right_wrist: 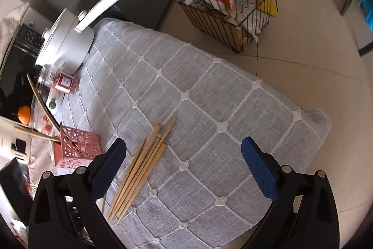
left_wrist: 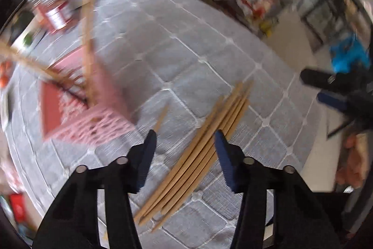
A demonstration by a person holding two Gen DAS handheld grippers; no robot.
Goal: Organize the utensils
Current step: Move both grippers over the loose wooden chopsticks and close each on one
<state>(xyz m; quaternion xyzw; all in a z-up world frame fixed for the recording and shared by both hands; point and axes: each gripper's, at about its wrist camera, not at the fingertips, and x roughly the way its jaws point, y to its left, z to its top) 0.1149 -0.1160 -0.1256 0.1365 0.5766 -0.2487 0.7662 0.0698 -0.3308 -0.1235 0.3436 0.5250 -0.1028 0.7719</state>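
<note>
Item one, chopstick bundle point(left_wrist: 198, 155): we found several wooden sticks lying loose on the grey checked tablecloth point(left_wrist: 177, 43), fanned at one end. Our left gripper point(left_wrist: 185, 139) hung over them with its fingers partly apart, gripping nothing; the bundle ran diagonally through the gap, nearer the right finger. One stray chopstick point(left_wrist: 162, 117) lay just ahead of the left finger.

Item two, pink perforated holder point(right_wrist: 78, 149): it stood just outside the left finger of our right gripper point(right_wrist: 184, 148), with a few chopsticks already leaning out of it. In the left wrist view it was blurred.

Item three, right gripper: fingers spread wide and empty. The bundle lay by its left finger; bare cloth filled the remaining gap.

Item four, edges: the table's rounded corner point(right_wrist: 319, 118) sat beyond the right finger, open tiled floor point(right_wrist: 303, 57) past it. A white pot point(right_wrist: 67, 43) and a small jar point(right_wrist: 63, 83) occupied the far end.
</note>
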